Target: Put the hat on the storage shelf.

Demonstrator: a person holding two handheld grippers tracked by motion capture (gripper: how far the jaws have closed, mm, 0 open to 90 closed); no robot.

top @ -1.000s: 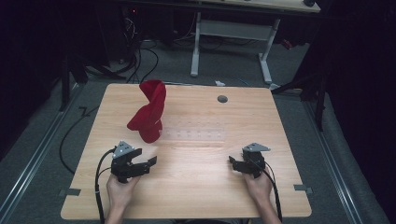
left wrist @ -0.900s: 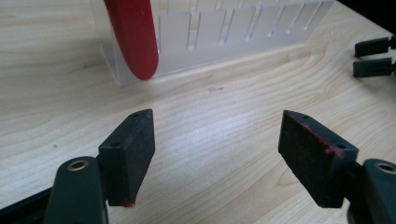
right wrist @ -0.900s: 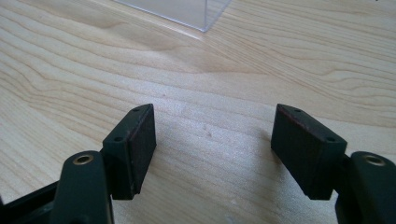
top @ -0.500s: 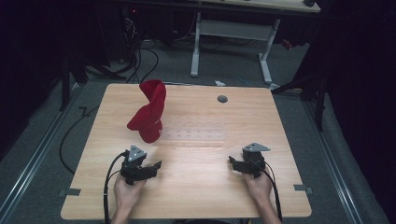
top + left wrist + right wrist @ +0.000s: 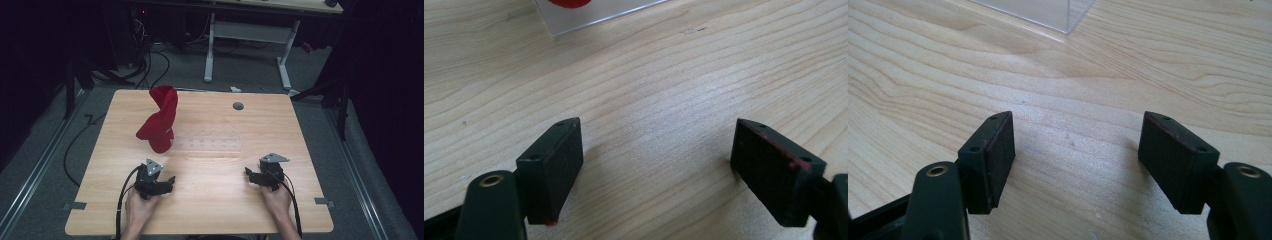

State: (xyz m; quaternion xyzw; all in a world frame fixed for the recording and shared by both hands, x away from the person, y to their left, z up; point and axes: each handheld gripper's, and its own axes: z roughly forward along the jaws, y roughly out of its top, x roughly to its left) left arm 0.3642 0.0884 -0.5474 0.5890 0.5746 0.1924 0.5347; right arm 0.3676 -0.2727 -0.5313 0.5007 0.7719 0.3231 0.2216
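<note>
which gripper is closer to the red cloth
The left gripper: the red cloth stands on its side of the table, just beyond it. The right gripper lies farther across.

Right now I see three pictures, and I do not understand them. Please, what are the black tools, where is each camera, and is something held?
A person sits at a wooden table and holds one hand tool in each hand: the left gripper and the right gripper. Each has two black jaws. The high view looks down from above. The two gripper views come from small cameras on the tools, looking along their jaws. On the table stands a twisted red cloth on a clear plastic tray, with a small dark round thing behind. Both grippers are open over bare wood and hold nothing; the left jaws have just been opening.
</note>
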